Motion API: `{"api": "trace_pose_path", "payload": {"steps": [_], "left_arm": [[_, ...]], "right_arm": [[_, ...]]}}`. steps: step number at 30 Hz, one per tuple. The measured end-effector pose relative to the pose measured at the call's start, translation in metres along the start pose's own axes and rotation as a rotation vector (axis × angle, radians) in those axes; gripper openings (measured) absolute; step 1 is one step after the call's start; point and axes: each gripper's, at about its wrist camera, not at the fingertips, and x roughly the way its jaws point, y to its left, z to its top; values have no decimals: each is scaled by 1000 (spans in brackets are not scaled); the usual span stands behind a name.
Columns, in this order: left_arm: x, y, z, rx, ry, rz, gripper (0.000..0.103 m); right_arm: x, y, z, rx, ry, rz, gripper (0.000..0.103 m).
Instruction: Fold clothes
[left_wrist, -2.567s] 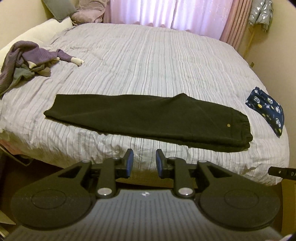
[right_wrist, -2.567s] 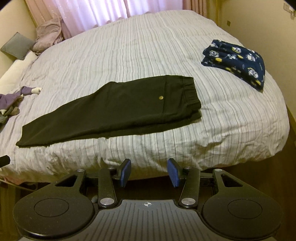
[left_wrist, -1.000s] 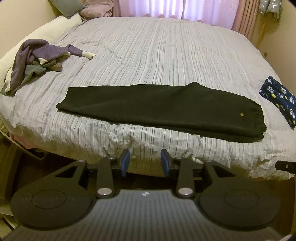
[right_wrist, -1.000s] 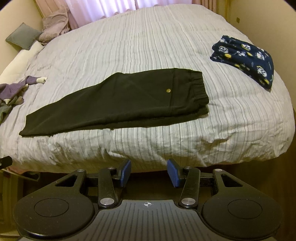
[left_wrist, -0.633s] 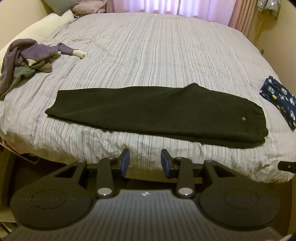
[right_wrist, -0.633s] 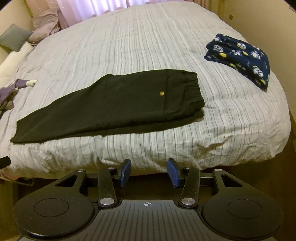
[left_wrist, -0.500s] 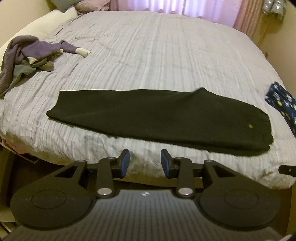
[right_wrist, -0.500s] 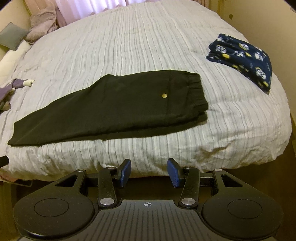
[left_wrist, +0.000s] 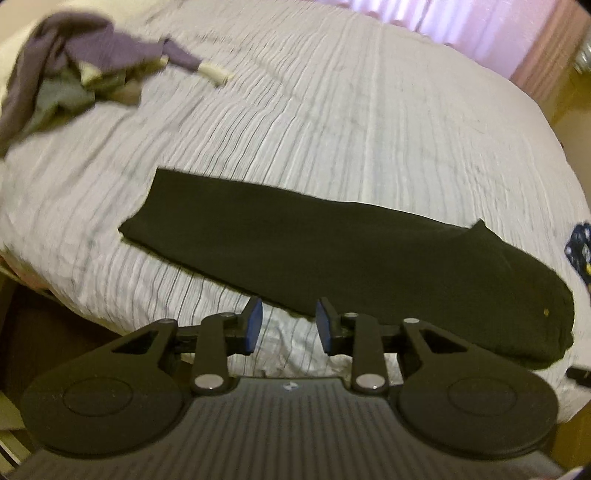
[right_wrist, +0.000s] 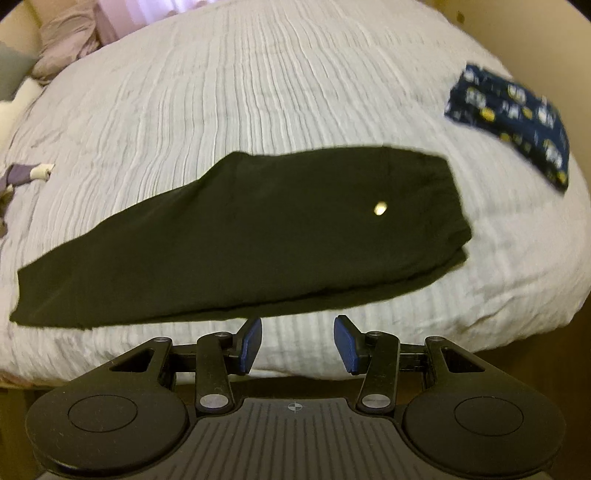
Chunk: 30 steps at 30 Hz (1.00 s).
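Black trousers (left_wrist: 351, 258) lie flat on the bed, folded lengthwise, leg ends to the left and waistband to the right; they also show in the right wrist view (right_wrist: 240, 240), with a small gold button (right_wrist: 379, 209) near the waist. My left gripper (left_wrist: 289, 325) is open and empty, just short of the trousers' near edge around mid-leg. My right gripper (right_wrist: 297, 341) is open and empty, just in front of the near edge below the thigh part.
The bed has a grey striped duvet (left_wrist: 332, 110). A heap of purple and grey clothes (left_wrist: 74, 74) lies at the far left. A folded navy patterned garment (right_wrist: 513, 118) lies at the right edge. Pillows (right_wrist: 62, 48) sit at the head. The bed's front edge drops to the floor.
Both grippers have moved forward and down toward the trousers' near edge, so the trousers now look larger. The left view has swung to the right. Both grippers stay open.
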Motion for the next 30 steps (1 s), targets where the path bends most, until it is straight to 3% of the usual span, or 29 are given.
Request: {"api": "trace_pose_path", "payload": {"steps": [5, 10, 14, 19, 21, 24, 26, 30], "left_arm": [[39, 23, 14, 3, 54, -46, 26], [56, 21, 23, 21, 30, -110, 24], [84, 12, 16, 39, 6, -144, 24], [130, 9, -3, 76, -88, -170, 24], [150, 12, -10, 97, -136, -165, 24], [171, 18, -24, 110, -176, -159, 21], [175, 22, -32, 121, -230, -178, 21], [168, 29, -46, 147, -310, -239, 21]], "right_arm": [[21, -12, -5, 238, 20, 90, 47], [24, -42, -10, 404, -58, 102, 47], [40, -50, -6, 364, -148, 61, 47], [81, -53, -2, 144, -346, -71, 47], [101, -57, -11, 79, -406, -83, 47], [137, -66, -35, -8, -398, -85, 47], [142, -62, -57, -110, -469, -117, 47], [131, -93, -90, 100, -559, 65, 47]]}}
